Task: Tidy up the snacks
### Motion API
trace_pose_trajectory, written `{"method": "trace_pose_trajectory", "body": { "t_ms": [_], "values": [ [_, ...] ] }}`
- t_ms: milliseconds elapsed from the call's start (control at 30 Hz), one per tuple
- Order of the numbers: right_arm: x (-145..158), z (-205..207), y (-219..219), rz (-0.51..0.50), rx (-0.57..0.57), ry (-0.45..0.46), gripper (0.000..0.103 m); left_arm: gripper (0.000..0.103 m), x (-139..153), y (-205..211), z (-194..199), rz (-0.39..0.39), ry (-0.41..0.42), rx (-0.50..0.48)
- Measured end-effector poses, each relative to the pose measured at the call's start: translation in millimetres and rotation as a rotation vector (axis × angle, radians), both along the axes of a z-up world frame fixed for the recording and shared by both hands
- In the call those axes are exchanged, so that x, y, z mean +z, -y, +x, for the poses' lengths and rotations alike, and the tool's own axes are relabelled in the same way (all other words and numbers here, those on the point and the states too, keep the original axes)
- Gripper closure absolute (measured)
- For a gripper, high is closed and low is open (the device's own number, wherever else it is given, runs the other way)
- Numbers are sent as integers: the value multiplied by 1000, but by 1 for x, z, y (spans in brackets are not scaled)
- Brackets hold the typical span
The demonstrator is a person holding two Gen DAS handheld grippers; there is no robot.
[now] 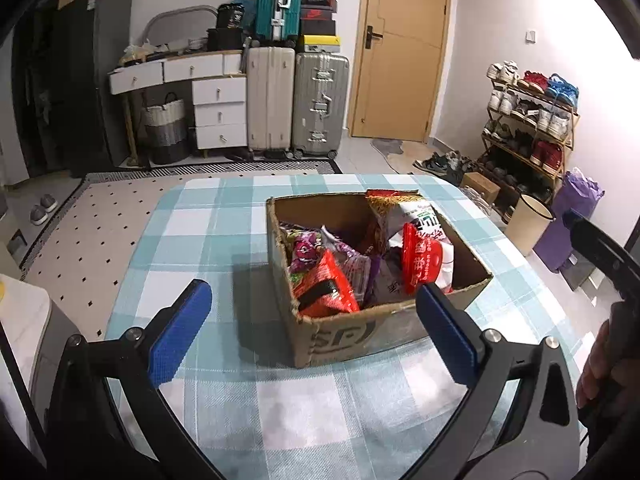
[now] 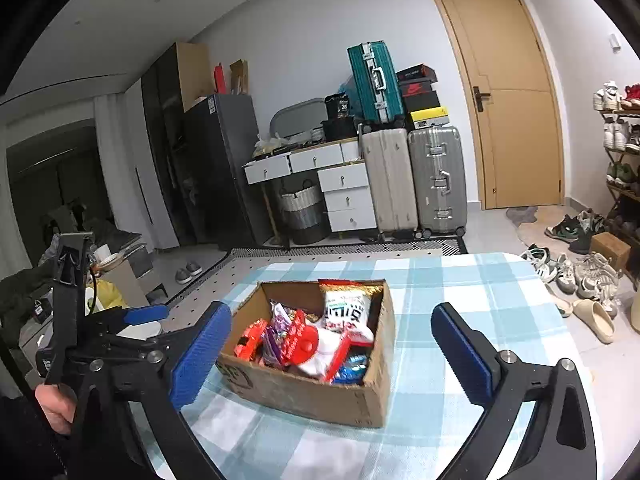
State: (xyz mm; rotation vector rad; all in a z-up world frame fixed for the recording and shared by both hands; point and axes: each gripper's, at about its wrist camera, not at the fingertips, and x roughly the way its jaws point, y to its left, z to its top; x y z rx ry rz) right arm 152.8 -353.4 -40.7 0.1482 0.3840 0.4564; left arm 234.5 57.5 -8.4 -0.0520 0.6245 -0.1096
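Left gripper [image 1: 314, 318]: jaws spread wide, nothing between the blue pads. It hangs over the near-left part of the checked tablecloth [image 1: 192, 240], above the table and clear of everything.

Cardboard box [image 1: 340, 334]: open-topped, sitting just right of centre on the cloth, ahead of this gripper and slightly to its right. Its near wall lines up between the two pads in the left wrist view (whether the right pad touches the near-right rim or only overlaps it in the picture, cannot tell).

Snack packets [image 1: 328, 284]: heaped loosely inside the box, red, purple and white wrappers; one tall white-and-red bag [image 1: 416, 216] leans upright in the far-right corner.

Right gripper [image 2: 332, 346]: also wide and empty, held further back and higher. From it the box lies straight ahead, long axis running near-left to far-right.

Judgement: all snacks appear boxed; left gripper is the nearer one, so a short forward-and-down reach from it would meet the near packets first.
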Motion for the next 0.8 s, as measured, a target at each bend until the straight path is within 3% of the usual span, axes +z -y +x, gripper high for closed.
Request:
{"method": "trace_pose_trajectory", "body": {
  "t_ms": [233,433,800],
  "values": [
    [-19,-29,5,-33,2,29,1,1,-14,-5,-28,22,55,54],
    [-38,-46,10,-43,-23,52,1,1,-26,-3,-41,43,52,74],
    [-69,-57,19,-48,-60,38,1,1,-53,-9,-59,93,179,147]
  ]
}}
